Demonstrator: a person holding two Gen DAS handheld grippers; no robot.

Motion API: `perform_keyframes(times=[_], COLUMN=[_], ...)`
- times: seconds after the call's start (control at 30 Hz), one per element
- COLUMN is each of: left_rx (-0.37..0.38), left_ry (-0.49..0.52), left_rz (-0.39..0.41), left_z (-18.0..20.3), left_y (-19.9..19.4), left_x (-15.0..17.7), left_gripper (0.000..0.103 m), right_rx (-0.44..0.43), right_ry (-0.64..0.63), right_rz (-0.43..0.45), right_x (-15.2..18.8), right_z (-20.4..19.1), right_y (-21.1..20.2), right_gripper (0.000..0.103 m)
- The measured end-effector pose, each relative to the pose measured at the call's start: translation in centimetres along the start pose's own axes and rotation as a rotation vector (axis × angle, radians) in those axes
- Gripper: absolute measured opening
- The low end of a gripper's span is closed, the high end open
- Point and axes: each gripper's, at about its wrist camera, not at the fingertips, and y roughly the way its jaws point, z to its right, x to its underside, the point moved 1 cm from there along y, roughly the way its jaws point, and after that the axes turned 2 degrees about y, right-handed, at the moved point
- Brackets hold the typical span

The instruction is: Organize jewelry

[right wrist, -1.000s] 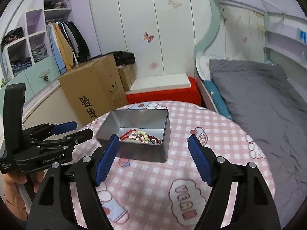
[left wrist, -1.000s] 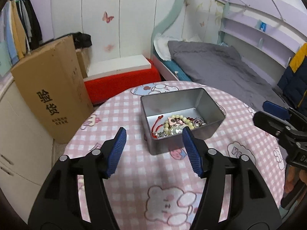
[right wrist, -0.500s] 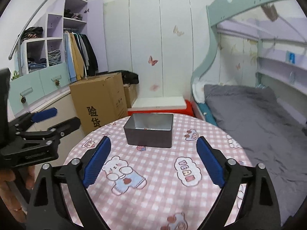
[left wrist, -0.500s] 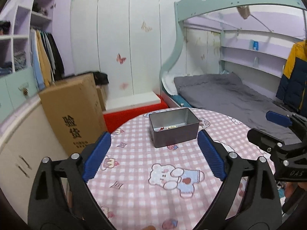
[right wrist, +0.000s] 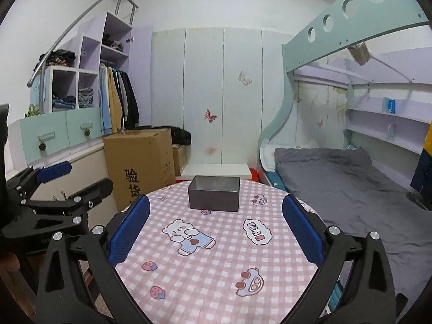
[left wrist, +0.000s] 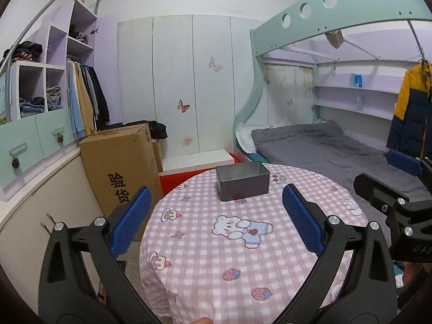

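Observation:
A grey metal tin (left wrist: pixel 243 185) stands at the far side of the round table (left wrist: pixel 216 248) with the pink checked cloth; it also shows in the right wrist view (right wrist: pixel 214 197). Its inside is hidden from this low angle, so no jewelry shows. My left gripper (left wrist: pixel 214 218) is open and empty, held back over the near table edge. My right gripper (right wrist: pixel 215 228) is open and empty, also well short of the tin. Each gripper shows in the other's view, the right one (left wrist: pixel 399 189) and the left one (right wrist: pixel 54 189).
A large cardboard box (left wrist: pixel 121 172) stands on the floor left of the table. A bunk bed with grey bedding (left wrist: pixel 324 145) lies to the right. A red and white bench (left wrist: pixel 199 160) sits behind the table. Wardrobe shelves (left wrist: pixel 54 86) line the left wall.
Both grippers have pulled back and away from the tin, which now looks small and far. The jewelry seen inside it a second ago is out of sight.

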Motion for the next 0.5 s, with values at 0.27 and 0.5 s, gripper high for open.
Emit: perform_keyframes(times=[0.27,0.5], left_rx=[0.000,-0.010], left_ry=[-0.018,-0.021], left_rz=[0.058,0.106], left_z=[0.4,0.5], left_y=[-3.8,-6.5], left_x=[0.0,0.3], left_gripper=[0.096,0.096], right_rx=[0.040,0.058], right_ry=[-0.035,-0.044], right_rz=[0.064,0.115], right_x=[0.5,0.6], right_z=[-1.6,-2.0], right_y=[-3.9,-6.3], right_gripper=[0.095,0.095])
